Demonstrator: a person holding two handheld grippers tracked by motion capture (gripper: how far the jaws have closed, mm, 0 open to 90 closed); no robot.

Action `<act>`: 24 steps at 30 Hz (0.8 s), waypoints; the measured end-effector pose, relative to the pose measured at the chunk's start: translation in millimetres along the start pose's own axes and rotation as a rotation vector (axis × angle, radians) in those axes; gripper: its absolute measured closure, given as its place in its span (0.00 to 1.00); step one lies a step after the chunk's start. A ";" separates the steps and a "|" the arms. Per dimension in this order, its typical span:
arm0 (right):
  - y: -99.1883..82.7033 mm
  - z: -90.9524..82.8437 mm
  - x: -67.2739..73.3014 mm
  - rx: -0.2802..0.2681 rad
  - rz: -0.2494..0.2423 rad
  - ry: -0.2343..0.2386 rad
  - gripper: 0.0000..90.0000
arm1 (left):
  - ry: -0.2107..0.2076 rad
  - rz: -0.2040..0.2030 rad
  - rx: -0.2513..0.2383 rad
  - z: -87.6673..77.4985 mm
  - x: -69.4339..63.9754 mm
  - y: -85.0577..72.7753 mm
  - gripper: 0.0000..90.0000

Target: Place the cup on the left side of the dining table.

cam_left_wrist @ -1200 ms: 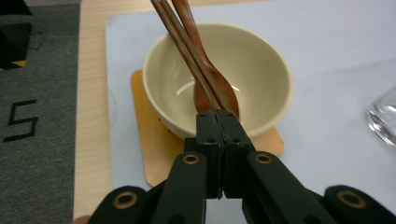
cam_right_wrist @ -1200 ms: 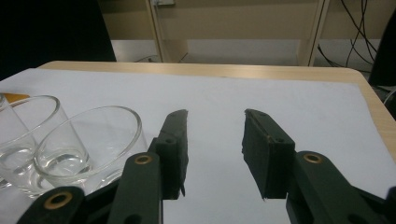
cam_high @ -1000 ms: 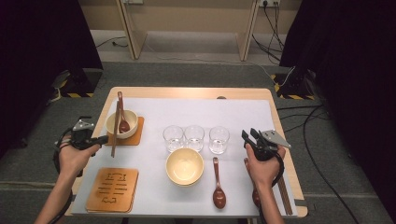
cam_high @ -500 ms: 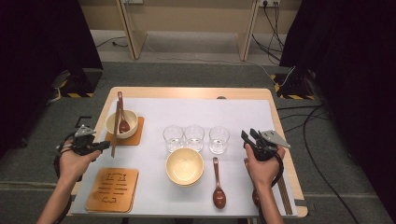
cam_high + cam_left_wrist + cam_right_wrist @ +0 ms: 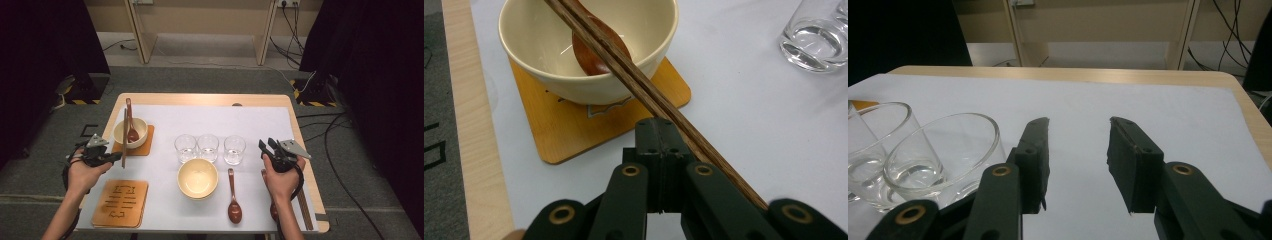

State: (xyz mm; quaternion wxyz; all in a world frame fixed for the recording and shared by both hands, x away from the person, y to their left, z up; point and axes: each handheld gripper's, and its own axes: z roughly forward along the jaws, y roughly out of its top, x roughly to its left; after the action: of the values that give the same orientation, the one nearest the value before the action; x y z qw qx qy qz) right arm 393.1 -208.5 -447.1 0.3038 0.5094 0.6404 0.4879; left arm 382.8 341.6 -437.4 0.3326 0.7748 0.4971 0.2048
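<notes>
Bowls [image 5: 130, 132]: two, cream
Glasses [image 5: 185, 147]: three, clear, in a row
Spoons [image 5: 233, 206]: three, brown
Coasters [image 5: 120, 203]: two, wooden, square
Chopsticks [image 5: 124, 137]: two pairs
Grippers [image 5: 114, 158]: two, black

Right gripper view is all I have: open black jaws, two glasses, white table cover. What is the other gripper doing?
Observer: The left gripper is shut on a pair of wooden chopsticks.
Operator: Where do the chopsticks point?
Observer: Their far ends lie across the cream bowl on the wooden coaster; a brown spoon sits in that bowl.
Operator: Anything else set out?
Observer: The high view shows a third glass, a second cream bowl with a brown spoon beside it, and a bare wooden coaster at the front left.
</notes>
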 end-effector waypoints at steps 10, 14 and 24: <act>0.0 -0.1 -0.6 -0.002 -0.004 -0.003 0.67 | -0.019 0.025 0.008 8.7 -10.8 6.0 0.99; 0.1 -0.4 -0.9 -0.003 -0.004 -0.003 0.67 | -0.026 0.036 0.012 12.2 -16.8 9.9 0.99; 0.0 -0.7 -1.8 -0.006 -0.004 -0.003 0.67 | -0.042 0.063 0.015 22.5 -30.7 21.0 0.99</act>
State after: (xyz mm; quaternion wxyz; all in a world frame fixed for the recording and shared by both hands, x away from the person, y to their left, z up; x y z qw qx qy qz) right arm 393.1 -210.3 -447.0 0.3071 0.5079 0.6396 0.4885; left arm 397.8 300.8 -437.5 0.3306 0.7965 0.4671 0.1954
